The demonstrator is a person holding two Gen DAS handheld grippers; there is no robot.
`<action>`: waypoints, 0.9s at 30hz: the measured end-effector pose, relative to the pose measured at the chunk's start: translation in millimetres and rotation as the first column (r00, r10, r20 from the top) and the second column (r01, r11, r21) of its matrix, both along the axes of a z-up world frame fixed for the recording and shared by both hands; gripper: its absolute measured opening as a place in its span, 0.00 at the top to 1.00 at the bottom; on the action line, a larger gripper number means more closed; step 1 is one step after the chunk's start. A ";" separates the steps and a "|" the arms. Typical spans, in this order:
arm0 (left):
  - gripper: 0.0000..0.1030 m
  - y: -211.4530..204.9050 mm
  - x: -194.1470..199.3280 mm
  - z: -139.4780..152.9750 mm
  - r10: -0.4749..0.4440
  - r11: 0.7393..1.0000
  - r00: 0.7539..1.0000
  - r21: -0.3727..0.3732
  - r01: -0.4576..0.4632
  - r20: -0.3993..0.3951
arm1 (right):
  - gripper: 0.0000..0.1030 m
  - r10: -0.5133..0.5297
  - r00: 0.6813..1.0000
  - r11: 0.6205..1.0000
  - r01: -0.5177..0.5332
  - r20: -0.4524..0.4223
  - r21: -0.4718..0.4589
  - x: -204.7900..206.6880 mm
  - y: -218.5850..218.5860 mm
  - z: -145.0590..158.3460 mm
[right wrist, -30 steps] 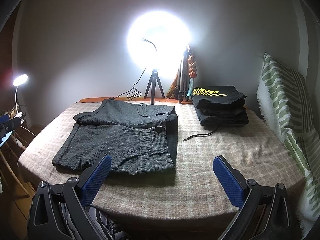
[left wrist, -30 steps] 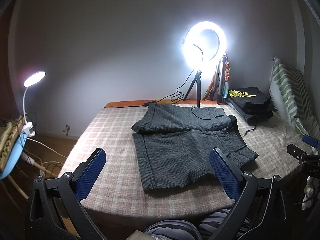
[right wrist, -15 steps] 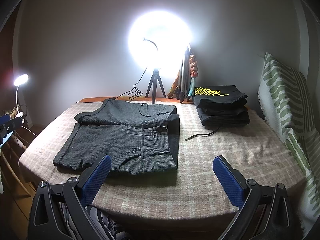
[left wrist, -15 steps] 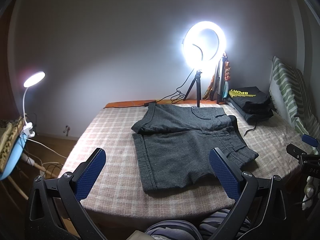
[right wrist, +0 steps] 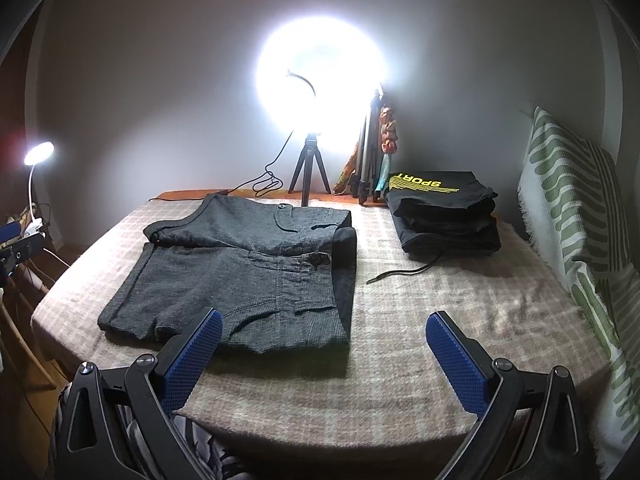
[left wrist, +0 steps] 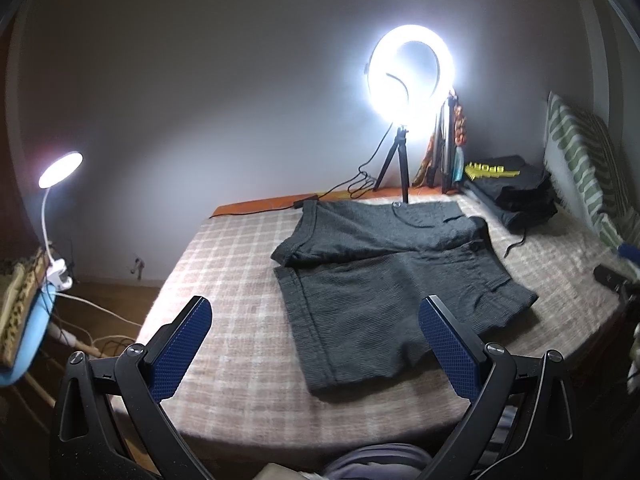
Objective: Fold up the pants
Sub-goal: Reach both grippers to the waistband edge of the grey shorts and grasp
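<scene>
Dark grey shorts (left wrist: 384, 276) lie flat on the checked table cover (left wrist: 224, 280), legs to the left and waistband to the right; they also show in the right wrist view (right wrist: 256, 272). My left gripper (left wrist: 316, 344) is open and empty, above the table's front edge near the shorts' leg hems. My right gripper (right wrist: 324, 352) is open and empty, near the front edge beside the waistband corner. Neither gripper touches the cloth.
A lit ring light on a tripod (right wrist: 308, 176) stands at the back. A stack of folded black clothes (right wrist: 444, 212) with a loose drawstring lies back right. A green-patterned cushion (right wrist: 576, 216) lines the right side. A desk lamp (left wrist: 56, 172) stands off the left edge.
Both grippers have drifted slightly; the left view shifted a little right and forward. The shorts have not moved, and both grippers stay open.
</scene>
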State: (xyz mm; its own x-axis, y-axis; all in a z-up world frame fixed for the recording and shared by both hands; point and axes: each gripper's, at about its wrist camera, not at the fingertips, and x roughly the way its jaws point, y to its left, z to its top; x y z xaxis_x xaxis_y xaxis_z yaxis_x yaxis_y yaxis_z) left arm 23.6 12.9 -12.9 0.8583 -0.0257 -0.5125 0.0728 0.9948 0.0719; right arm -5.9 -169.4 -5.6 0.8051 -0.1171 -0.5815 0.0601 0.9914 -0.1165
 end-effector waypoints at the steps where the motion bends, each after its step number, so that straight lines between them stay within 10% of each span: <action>1: 0.00 3.1 5.3 -0.6 -0.007 1.000 1.000 0.004 0.007 -0.009 | 0.00 0.003 1.000 1.000 -0.003 0.001 -0.001 3.4 -2.4 1.3; 15: 0.05 29.7 76.7 -21.9 -0.152 0.985 0.982 0.070 0.160 -0.109 | 0.00 0.137 0.989 0.990 -0.139 -0.061 -0.031 62.9 -19.9 -4.8; 27: 0.06 53.6 192.8 -22.5 -0.220 0.974 0.956 -0.088 0.207 -0.191 | 0.00 0.119 0.978 0.993 -0.116 -0.170 0.028 171.6 -51.0 -20.4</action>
